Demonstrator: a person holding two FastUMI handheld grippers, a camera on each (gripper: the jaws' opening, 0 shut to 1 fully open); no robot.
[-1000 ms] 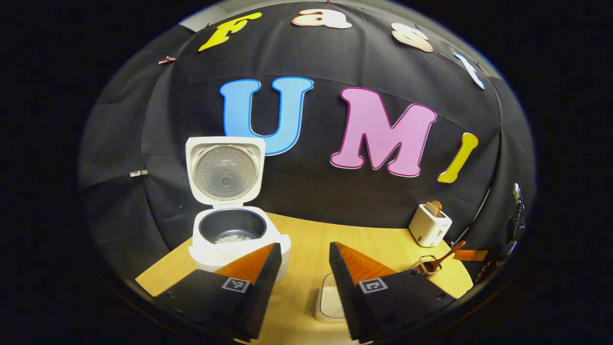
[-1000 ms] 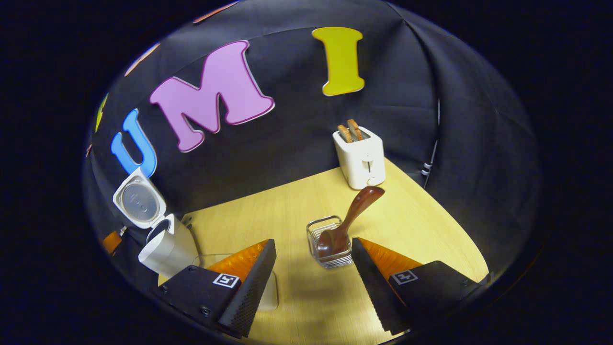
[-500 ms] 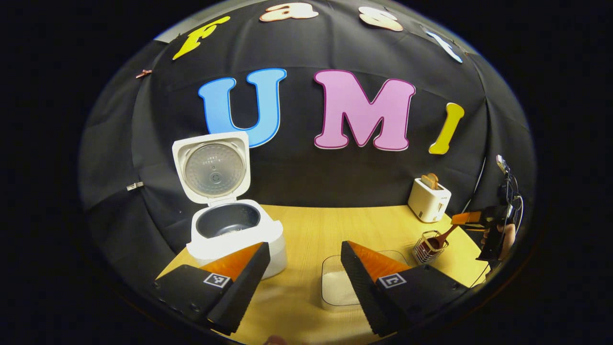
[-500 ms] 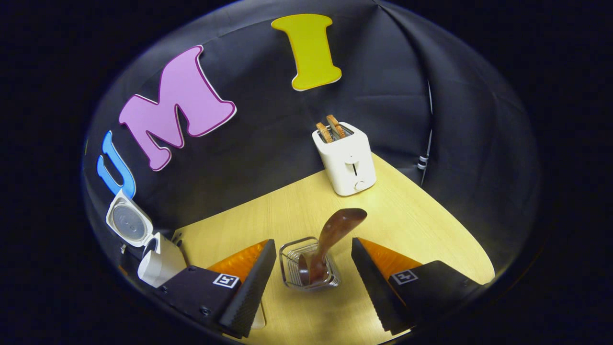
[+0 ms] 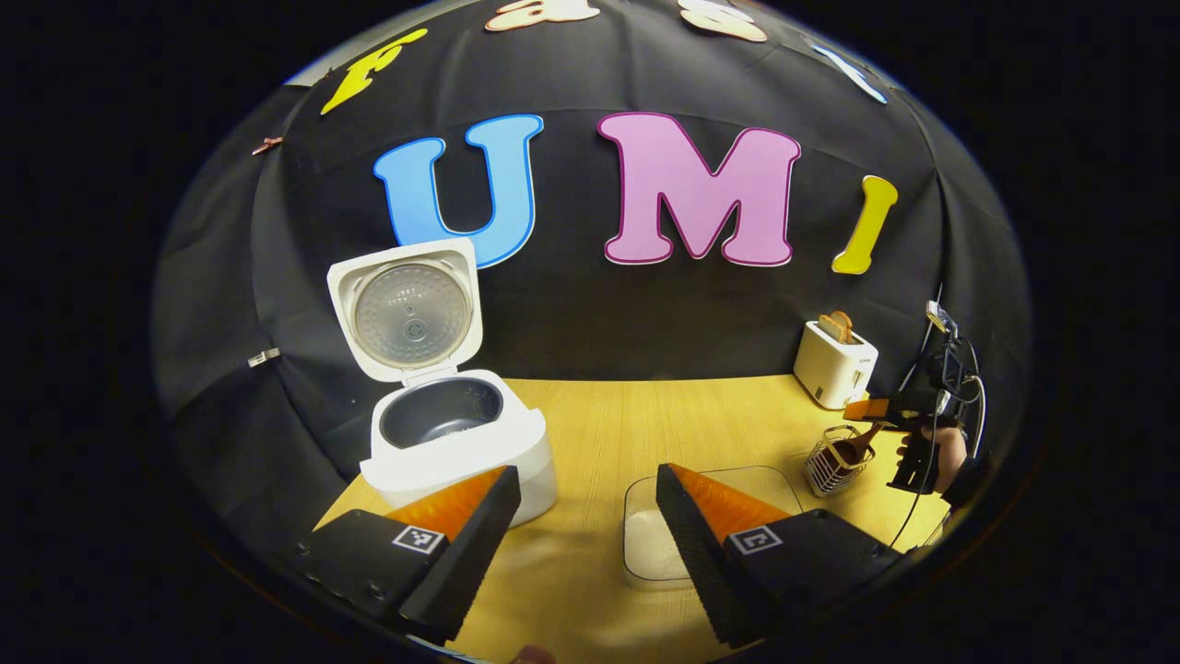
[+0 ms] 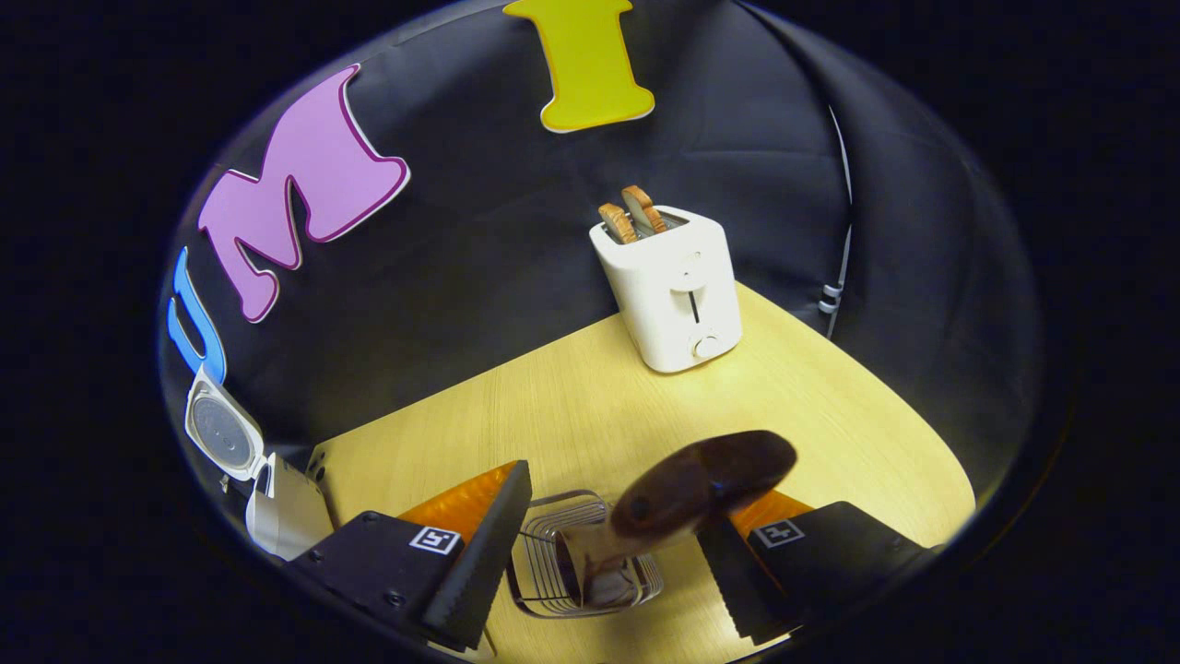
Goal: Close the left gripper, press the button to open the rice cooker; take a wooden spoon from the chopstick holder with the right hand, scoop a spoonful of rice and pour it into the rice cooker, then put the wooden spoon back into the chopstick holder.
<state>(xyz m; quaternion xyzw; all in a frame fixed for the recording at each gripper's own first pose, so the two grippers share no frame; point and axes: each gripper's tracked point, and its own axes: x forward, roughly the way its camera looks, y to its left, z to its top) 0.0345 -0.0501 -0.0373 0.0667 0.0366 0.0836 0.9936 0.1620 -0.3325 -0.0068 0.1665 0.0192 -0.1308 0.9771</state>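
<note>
Over the wire chopstick holder I am lowering my right gripper, jaws spread around the wooden spoon (cooker already open); next, squeeze its handle.

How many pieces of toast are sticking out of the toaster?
2. Both toast slices stand side by side in the slots on top of the white toaster at the back of the table: one on the left, one on the right.
</note>
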